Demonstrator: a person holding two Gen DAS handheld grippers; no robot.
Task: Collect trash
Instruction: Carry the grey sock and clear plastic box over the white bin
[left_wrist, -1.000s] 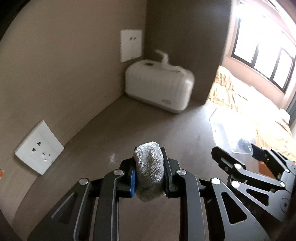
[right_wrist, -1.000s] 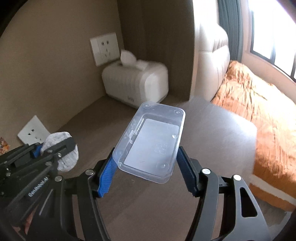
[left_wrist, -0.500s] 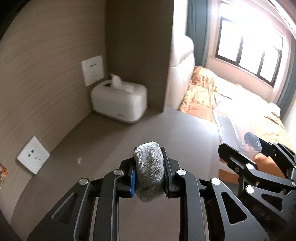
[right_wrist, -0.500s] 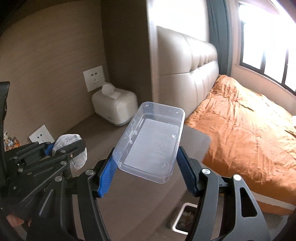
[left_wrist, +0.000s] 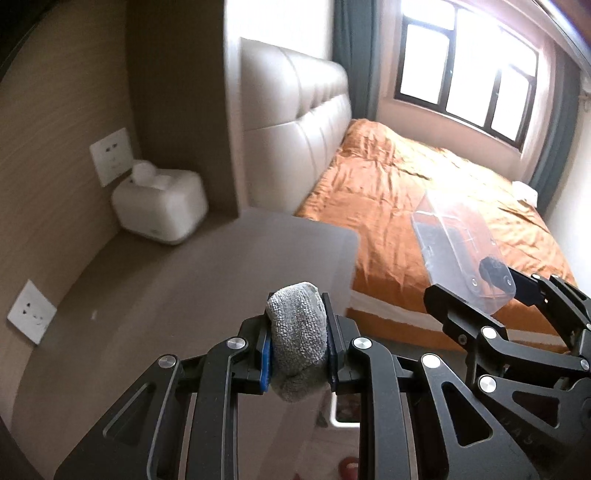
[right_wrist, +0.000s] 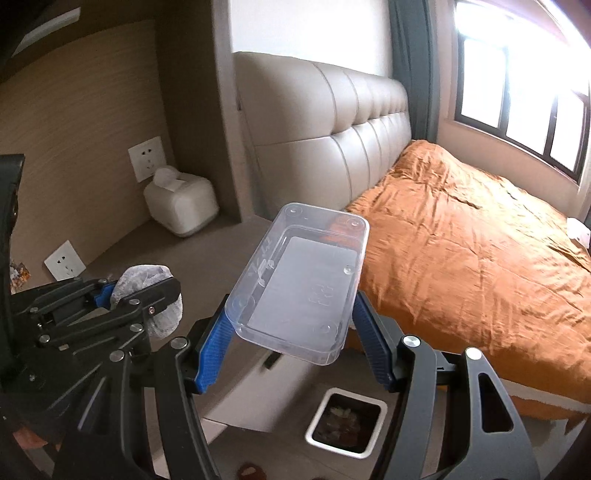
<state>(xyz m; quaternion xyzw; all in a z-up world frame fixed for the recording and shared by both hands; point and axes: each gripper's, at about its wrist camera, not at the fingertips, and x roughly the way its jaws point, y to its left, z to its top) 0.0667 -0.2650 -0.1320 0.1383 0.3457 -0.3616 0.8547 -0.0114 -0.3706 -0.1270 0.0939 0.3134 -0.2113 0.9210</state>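
My left gripper (left_wrist: 297, 341) is shut on a grey crumpled wad (left_wrist: 297, 332), held above the front edge of the bedside shelf (left_wrist: 207, 280). The same wad (right_wrist: 147, 295) shows at the left of the right wrist view. My right gripper (right_wrist: 291, 328) is shut on a clear plastic tray (right_wrist: 303, 280), its blue pads (right_wrist: 214, 347) pressing the tray's two long sides. That clear tray (left_wrist: 458, 251) appears at the right of the left wrist view. A white square bin (right_wrist: 347, 421) holding scraps stands on the floor below the right gripper; its white rim (left_wrist: 343, 417) peeks out under the left fingers.
A white tissue box (left_wrist: 160, 210) sits in the shelf's back corner by wall sockets (left_wrist: 110, 155). A bed with an orange cover (right_wrist: 472, 258) and padded beige headboard (right_wrist: 325, 147) fills the right. A window (left_wrist: 465, 66) lies beyond.
Both grippers have drawn back and up from the shelf, each keeping its load. The tissue box has shrunk into the distance; the bed and the floor bin have come into view.
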